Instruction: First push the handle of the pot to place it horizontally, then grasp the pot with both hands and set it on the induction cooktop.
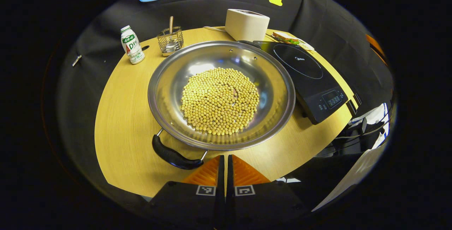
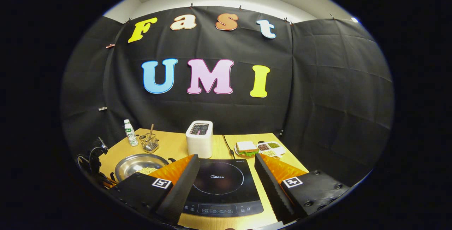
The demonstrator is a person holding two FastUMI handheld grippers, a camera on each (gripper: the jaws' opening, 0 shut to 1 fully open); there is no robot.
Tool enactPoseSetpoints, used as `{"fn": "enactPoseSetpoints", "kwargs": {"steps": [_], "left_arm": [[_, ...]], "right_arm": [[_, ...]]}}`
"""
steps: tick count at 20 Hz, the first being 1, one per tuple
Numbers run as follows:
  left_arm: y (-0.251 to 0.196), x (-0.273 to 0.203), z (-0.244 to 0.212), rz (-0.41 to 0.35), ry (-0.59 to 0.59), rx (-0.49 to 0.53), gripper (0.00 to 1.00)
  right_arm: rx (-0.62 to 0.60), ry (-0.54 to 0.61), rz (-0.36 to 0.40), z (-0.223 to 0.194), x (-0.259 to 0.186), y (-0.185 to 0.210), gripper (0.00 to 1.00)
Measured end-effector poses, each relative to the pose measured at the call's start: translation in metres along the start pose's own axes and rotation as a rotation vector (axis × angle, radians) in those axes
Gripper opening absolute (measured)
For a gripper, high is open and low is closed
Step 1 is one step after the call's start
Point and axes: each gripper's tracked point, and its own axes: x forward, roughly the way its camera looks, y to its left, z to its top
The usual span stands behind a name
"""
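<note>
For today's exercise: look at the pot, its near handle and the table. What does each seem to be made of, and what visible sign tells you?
Pot: probably stainless steel, polished; it mirrors the lights and the beans in its wall.
Near handle: seemingly black plastic, glossy, on thin metal wire brackets.
Table: looks like light wood or wood-look laminate; fine grain lines, matte sheen. Which of the two cannot be told.

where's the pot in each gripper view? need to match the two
Left gripper view: pot sits centre frame, holding beans, black handle at lower left, just ahead of the shut left gripper.
Right gripper view: pot at lower left, partly behind the open right gripper's left finger.
Shared landmark: cooktop, beside the pot in both.
</note>
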Motion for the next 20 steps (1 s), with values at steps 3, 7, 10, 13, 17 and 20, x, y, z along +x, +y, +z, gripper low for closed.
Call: {"fn": "enactPoseSetpoints", "kwargs": {"steps": [3,7,10,13,17,20], "left_arm": [[0.006,0.001,0.003,0.0,0.005,-0.015,0.05],[0.026,0.003,0.008,0.034,0.001,-0.029,0.05],[0.043,0.004,0.009,0.075,0.003,-0.051,0.05],[0.058,0.004,0.01,0.096,0.014,-0.101,0.05],[0.074,0.005,0.012,0.133,0.019,-0.136,0.05],[0.086,0.006,0.016,0.147,0.009,-0.158,0.05]], "right_arm": [[0.005,0.011,0.003,-0.003,0.001,-0.001,0.98],[-0.004,0.003,-0.001,-0.002,0.003,-0.003,0.98],[-0.023,-0.011,-0.038,-0.002,0.007,-0.017,0.98],[0.003,-0.007,-0.065,-0.003,0.012,-0.027,0.98],[-0.011,0.007,-0.09,-0.007,0.018,-0.034,0.98],[-0.017,0.019,-0.127,-0.011,0.026,-0.048,0.98]]}}
